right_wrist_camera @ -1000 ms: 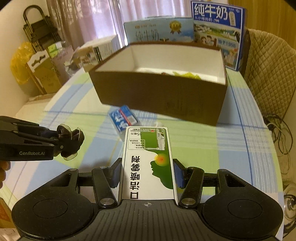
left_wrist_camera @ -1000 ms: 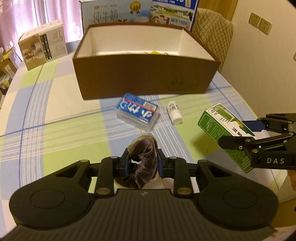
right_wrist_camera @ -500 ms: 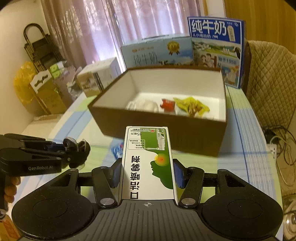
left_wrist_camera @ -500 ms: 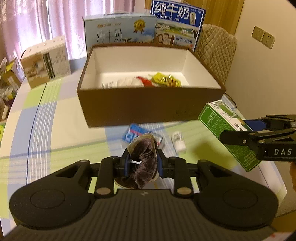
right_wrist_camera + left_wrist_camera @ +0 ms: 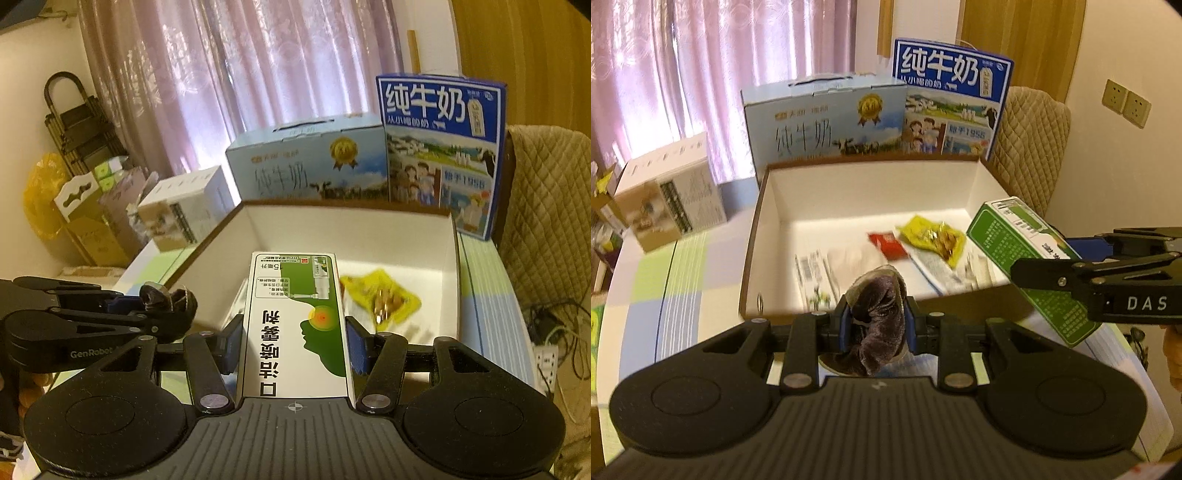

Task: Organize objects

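My left gripper [image 5: 878, 320] is shut on a brown velvety cloth item [image 5: 878, 321], held just before the near wall of the open brown box [image 5: 753, 236]. In the right wrist view that same gripper [image 5: 168, 306] sits at the left with the brown cloth item [image 5: 173, 301] in it. My right gripper [image 5: 293, 339] is shut on a green-and-white spray carton [image 5: 295, 325], over the near edge of the brown box [image 5: 452, 266]. The left wrist view shows the green carton [image 5: 1023, 254] at the right. Inside the box lie a yellow snack packet [image 5: 932, 238], a red sachet [image 5: 888, 245] and white packets [image 5: 849, 262].
Behind the box stand a light blue milk carton [image 5: 827, 125] and a dark blue milk carton [image 5: 945, 99]. A white-and-tan carton [image 5: 670, 192] sits at the left on the checked tablecloth [image 5: 650, 273]. A quilted chair [image 5: 1030, 155] stands at the right. Floor clutter [image 5: 85, 206] lies left.
Both grippers have risen and moved toward the box with their loads; the box's inside now shows. The blue pack and small white bottle on the cloth have dropped out of sight.
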`<act>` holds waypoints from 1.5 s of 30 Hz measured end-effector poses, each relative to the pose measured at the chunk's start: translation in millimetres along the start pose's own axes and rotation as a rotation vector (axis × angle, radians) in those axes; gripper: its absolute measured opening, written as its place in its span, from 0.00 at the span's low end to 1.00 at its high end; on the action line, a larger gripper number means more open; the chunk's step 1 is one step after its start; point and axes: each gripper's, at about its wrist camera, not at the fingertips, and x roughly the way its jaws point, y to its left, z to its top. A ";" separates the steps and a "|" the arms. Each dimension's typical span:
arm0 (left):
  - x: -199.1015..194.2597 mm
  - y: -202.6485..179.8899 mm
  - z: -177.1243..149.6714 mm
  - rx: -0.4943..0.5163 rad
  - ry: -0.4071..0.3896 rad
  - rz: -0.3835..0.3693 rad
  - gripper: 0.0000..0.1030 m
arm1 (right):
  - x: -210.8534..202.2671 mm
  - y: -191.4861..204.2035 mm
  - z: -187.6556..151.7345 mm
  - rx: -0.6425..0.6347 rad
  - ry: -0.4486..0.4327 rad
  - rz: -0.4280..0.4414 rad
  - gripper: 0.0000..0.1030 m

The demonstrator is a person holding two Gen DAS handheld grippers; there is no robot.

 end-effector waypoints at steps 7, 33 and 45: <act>43.2 8.9 39.6 0.004 0.014 0.008 0.23 | 43.5 -20.8 27.8 0.024 0.010 -0.013 0.51; 179.5 31.2 92.7 0.030 0.125 0.054 0.24 | 146.1 -72.1 56.1 0.095 0.091 -0.066 0.51; 201.4 34.5 95.6 0.056 0.130 0.075 0.44 | 152.8 -81.3 57.0 0.118 0.094 -0.078 0.51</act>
